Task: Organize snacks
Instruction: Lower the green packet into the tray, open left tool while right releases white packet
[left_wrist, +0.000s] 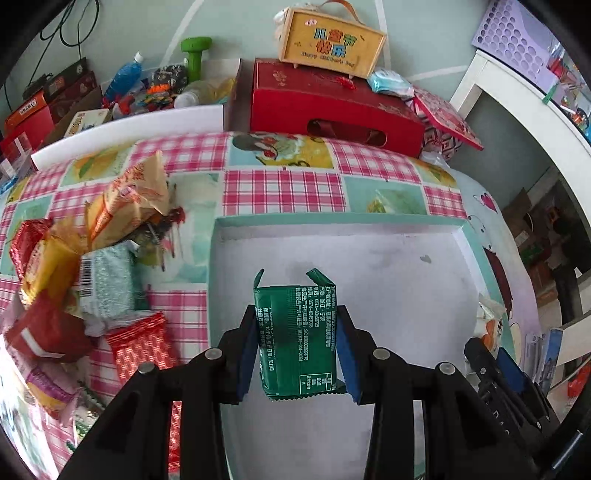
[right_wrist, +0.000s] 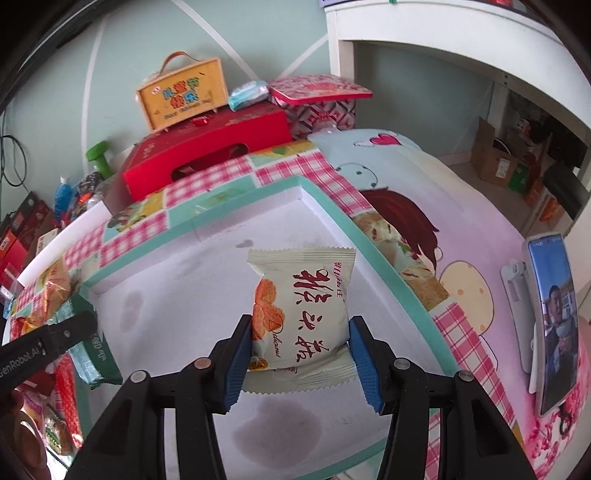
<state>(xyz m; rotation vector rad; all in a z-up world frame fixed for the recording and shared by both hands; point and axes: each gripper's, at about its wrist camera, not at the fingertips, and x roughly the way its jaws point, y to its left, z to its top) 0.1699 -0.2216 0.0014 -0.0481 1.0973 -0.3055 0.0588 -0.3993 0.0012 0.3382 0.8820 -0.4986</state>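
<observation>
- Left gripper (left_wrist: 297, 343): both blue pads (left_wrist: 246, 354) press the two long sides of a green snack packet (left_wrist: 299, 332); the jaws stand narrow, clamped on it.
- Left gripper pose: it points steeply down over the white floor of a shallow tray (left_wrist: 369, 258) with a teal rim.
- Green snack packet: it stands on end between the jaws, white printed text facing the camera, with the crimped upper end flared open above the pads and clear of the tray floor.
- Right gripper (right_wrist: 300, 354): its blue pads (right_wrist: 360, 354) grip the left and right edges of a cream snack packet (right_wrist: 303, 302); the jaws are partly closed on it.
- Right gripper pose: it also tilts down over the same tray (right_wrist: 325, 206), near the far right corner.
- Cream snack packet: it bears red characters and an orange biscuit picture, has serrated ends, and is held upright above the tray floor.
- Tray floor: it shows faint grey stains.
- Left of the tray, a loose pile of snack packets (left_wrist: 74, 280) in red, yellow and pale green lies on the pink checked tablecloth (left_wrist: 284, 184).
- Beyond the table edge stands a red gift box (left_wrist: 332, 107) with a small yellow case (left_wrist: 332, 40) on top.
- At the right, a phone (right_wrist: 554, 325) leans on a stand.
</observation>
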